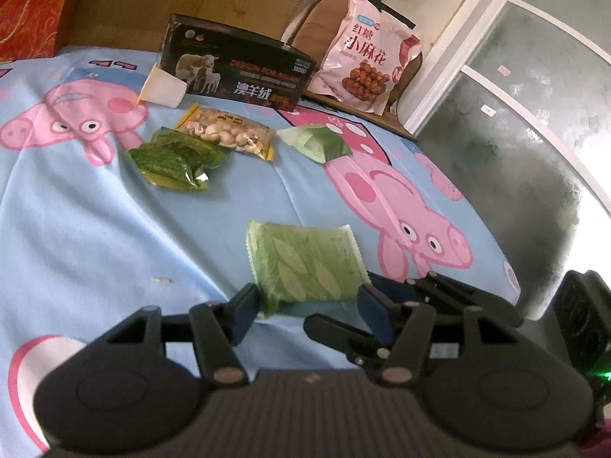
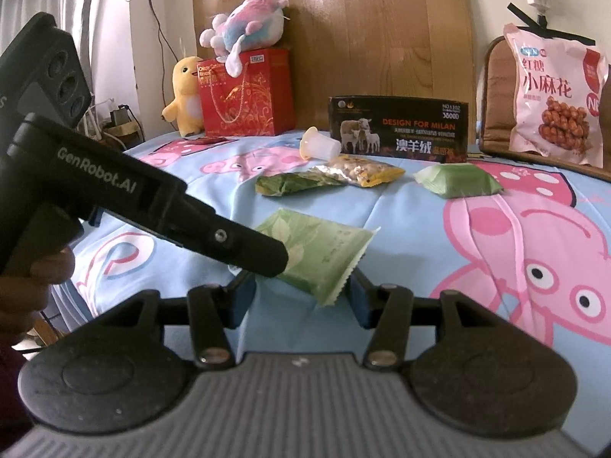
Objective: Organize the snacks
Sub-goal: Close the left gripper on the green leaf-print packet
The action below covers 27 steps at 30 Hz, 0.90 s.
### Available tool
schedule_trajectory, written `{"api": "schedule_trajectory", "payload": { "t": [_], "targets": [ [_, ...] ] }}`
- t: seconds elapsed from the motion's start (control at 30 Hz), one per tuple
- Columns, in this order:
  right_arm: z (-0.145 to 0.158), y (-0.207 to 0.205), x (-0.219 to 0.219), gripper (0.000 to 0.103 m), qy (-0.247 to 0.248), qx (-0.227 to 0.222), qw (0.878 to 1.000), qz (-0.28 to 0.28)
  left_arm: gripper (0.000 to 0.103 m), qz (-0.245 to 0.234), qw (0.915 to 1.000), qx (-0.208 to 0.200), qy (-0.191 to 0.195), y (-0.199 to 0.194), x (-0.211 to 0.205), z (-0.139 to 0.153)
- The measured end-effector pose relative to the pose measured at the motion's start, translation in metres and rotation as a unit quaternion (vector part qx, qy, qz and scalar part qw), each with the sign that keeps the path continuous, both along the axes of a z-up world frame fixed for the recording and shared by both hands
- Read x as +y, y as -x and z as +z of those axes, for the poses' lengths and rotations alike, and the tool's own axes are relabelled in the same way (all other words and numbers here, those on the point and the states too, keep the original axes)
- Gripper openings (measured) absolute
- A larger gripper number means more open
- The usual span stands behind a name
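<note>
A bed sheet (image 1: 95,229) in pale blue, printed with large pink cartoon pigs, covers the whole working surface. Taking the black box (image 1: 236,66) with sheep on its side as the landmark, it stands upright at the far edge of the sheet, against a wood-grain board (image 2: 374,38) that leans on the wall. A small clear plastic cup (image 1: 162,89) lies tipped over, touching the box's left end. Just in front of the box lie a clear packet of nuts (image 1: 229,133) and a dark green packet (image 1: 172,160), overlapping each other, with a green wedge-shaped packet (image 1: 317,143) to their right. Right of the box, a pink snack bag (image 1: 366,53) leans upright on a brown chair back (image 2: 500,95). Left of the box stand a red gift bag (image 2: 246,93), a yellow plush toy (image 2: 185,95) and a pastel plush toy (image 2: 244,24) on top of the bag. Frosted glass panels in white frames fill the room's right side.

Well in front of the box, a light green leaf-print packet (image 1: 305,263) lies flat on the sheet. The left gripper (image 1: 305,305) stands at its near edge, jaws opening, the packet between them without a visible squeeze. The right gripper (image 2: 301,294) has its jaws apart around the packet's near corner, not pressing it.
</note>
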State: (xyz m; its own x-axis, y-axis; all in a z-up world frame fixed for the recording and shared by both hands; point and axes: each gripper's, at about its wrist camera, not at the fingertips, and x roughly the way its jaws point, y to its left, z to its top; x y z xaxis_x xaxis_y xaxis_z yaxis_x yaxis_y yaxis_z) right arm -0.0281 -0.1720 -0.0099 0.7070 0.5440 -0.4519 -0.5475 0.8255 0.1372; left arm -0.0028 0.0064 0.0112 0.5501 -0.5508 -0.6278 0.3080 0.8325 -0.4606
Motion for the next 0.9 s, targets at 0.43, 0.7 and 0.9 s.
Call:
{"api": "schedule_trajectory", "payload": {
  "t": [0.43,0.7,0.9],
  "targets": [
    [-0.0002,0.0021,0.0032,0.054,0.004,-0.006,1.0,0.005,0.069,0.015,0.9998,-0.016,-0.001,0.0055,0.0015,0.0019],
    [-0.0006,0.0022,0.0033,0.055,0.004,-0.007,1.0,0.005,0.067,0.027,0.9992,-0.028,-0.01,0.0071,0.0068,0.0057],
    [-0.0008,0.0016,0.0036,0.055,0.003,-0.007,1.0,0.004,0.064,0.019,0.9995,-0.02,-0.017,0.0056,0.0046,0.0025]
  ]
}}
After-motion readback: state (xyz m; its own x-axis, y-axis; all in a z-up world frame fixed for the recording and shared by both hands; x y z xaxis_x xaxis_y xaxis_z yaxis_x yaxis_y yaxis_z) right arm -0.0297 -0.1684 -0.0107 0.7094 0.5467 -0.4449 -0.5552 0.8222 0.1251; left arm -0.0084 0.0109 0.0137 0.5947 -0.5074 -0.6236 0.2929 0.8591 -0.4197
